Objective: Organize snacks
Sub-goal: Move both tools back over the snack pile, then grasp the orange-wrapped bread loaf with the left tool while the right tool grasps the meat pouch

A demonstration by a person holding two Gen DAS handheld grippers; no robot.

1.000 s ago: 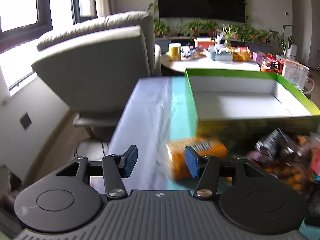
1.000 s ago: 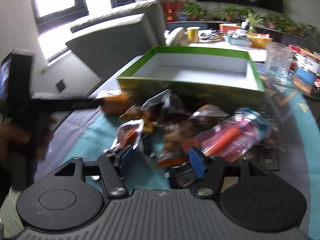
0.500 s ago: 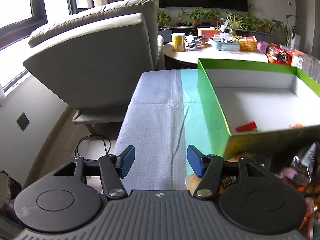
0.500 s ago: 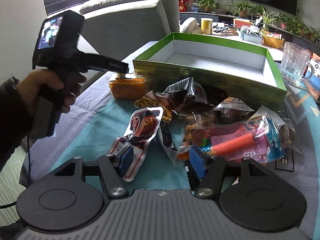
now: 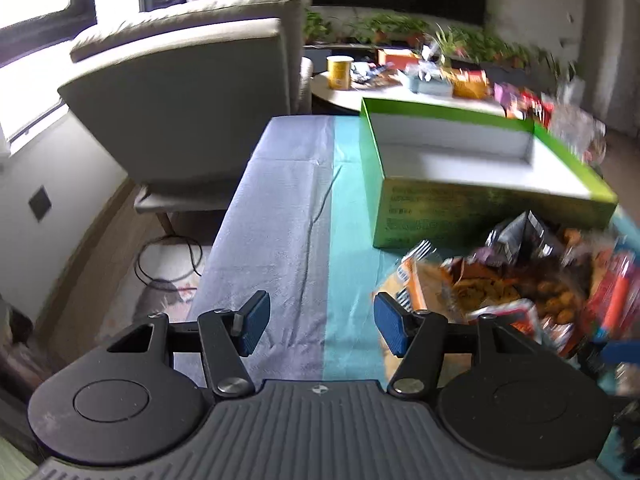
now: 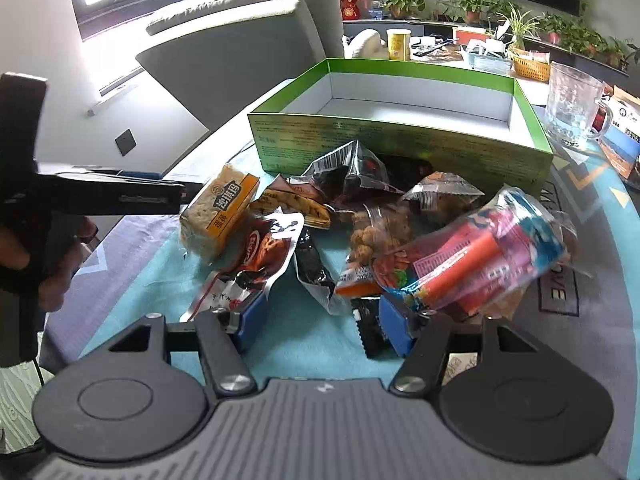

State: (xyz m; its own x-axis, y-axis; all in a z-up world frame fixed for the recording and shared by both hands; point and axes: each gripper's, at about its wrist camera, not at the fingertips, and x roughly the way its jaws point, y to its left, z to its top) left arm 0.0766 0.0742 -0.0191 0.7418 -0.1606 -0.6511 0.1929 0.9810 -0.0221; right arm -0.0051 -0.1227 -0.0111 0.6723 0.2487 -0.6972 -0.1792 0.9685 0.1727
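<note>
A pile of snack packets [image 6: 380, 232] lies on the teal cloth in front of an empty green box [image 6: 400, 136] with a white inside. An orange cracker pack [image 6: 220, 212] lies at the pile's left, and a clear bag with red and blue packs [image 6: 476, 252] lies at its right. My right gripper [image 6: 320, 316] is open, low over the near side of the pile. My left gripper [image 5: 320, 320] is open and empty over the cloth, left of the pile [image 5: 520, 280]; the box [image 5: 460, 184] is ahead on its right.
A grey armchair [image 5: 192, 96] stands left of the table. A glass mug [image 6: 576, 108] stands right of the box. A round side table [image 5: 400, 84] with a yellow tin and clutter is behind. A cable lies on the floor [image 5: 168, 256].
The left gripper has pulled back and down from the box's edge to beside the pile. The right gripper has moved closer to the packets. The orange pack now lies tilted.
</note>
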